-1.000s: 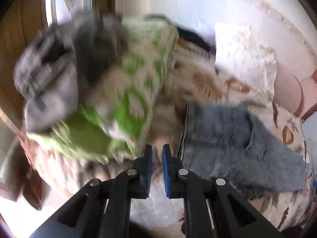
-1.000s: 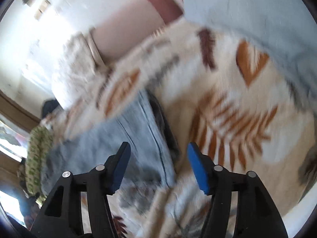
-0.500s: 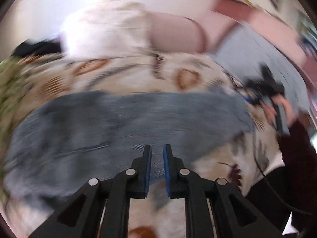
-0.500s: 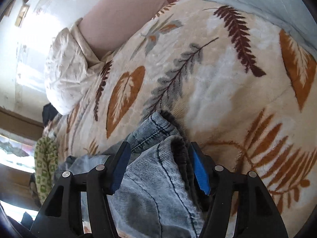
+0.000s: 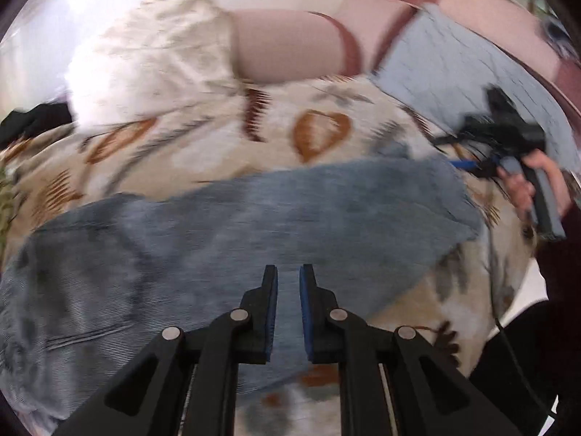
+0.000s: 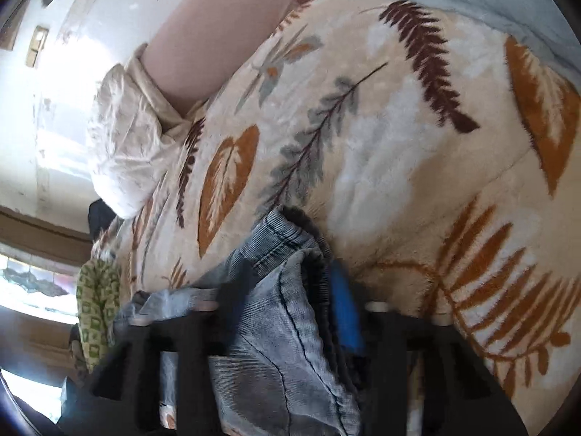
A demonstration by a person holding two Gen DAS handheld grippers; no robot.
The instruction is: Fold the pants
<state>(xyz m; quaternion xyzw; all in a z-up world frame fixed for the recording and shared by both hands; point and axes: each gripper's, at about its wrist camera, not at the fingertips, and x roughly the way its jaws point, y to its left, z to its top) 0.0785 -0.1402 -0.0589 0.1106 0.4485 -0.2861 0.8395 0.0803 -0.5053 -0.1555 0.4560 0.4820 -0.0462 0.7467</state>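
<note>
- Your left gripper is nearest in the left wrist view: its two blue-padded fingers stand almost together with a narrow gap, and nothing sits between them. It hovers over the near edge of the jeans.
- The jeans are blue denim and they lie spread across the leaf-pattern blanket from left to right. The left wrist view is blurred, so the seams are hard to read.
- At the right end of the jeans you see your right hand on the handle of the right gripper, whose tips touch the denim edge there.
- In the right wrist view the right gripper has a bunch of denim between its fingers, and the blue pad presses on the dark inner side of the cloth. The left finger is mostly hidden behind the fabric.
- Beyond the denim, the blanket shows orange, brown and grey leaves.
- Farther left lies a green patterned cloth, near the edge of the bed.
- A cream pillow and a pink headboard cushion are at the far side.
- A pale blue quilt lies behind the right gripper, far right.
</note>
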